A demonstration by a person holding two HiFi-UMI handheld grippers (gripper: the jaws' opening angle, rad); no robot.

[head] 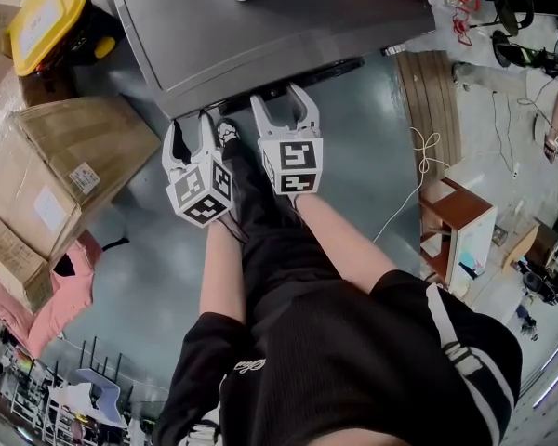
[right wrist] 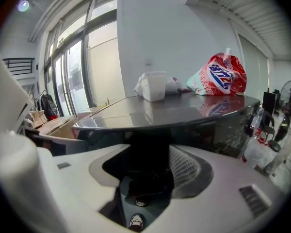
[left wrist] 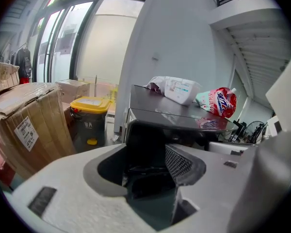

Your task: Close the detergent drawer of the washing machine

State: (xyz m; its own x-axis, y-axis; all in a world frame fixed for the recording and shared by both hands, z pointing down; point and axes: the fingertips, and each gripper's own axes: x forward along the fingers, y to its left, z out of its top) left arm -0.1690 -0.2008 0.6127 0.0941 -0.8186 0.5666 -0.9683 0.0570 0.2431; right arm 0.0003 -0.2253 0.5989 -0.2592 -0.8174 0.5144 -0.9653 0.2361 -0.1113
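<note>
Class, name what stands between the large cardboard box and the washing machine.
A yellow-lidded black bin stands between the large cardboard box and the washing machine; the left gripper view shows it.

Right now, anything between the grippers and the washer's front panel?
Nothing visible. The left gripper and right gripper, both open and empty, face the front panel of the washing machine with only air between. The drawer isn't discernible.

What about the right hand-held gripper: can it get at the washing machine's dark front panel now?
Probably yes. The right hand-held gripper, jaws open and empty, points straight at the front panel of the washing machine, and nothing stands between them.
</note>
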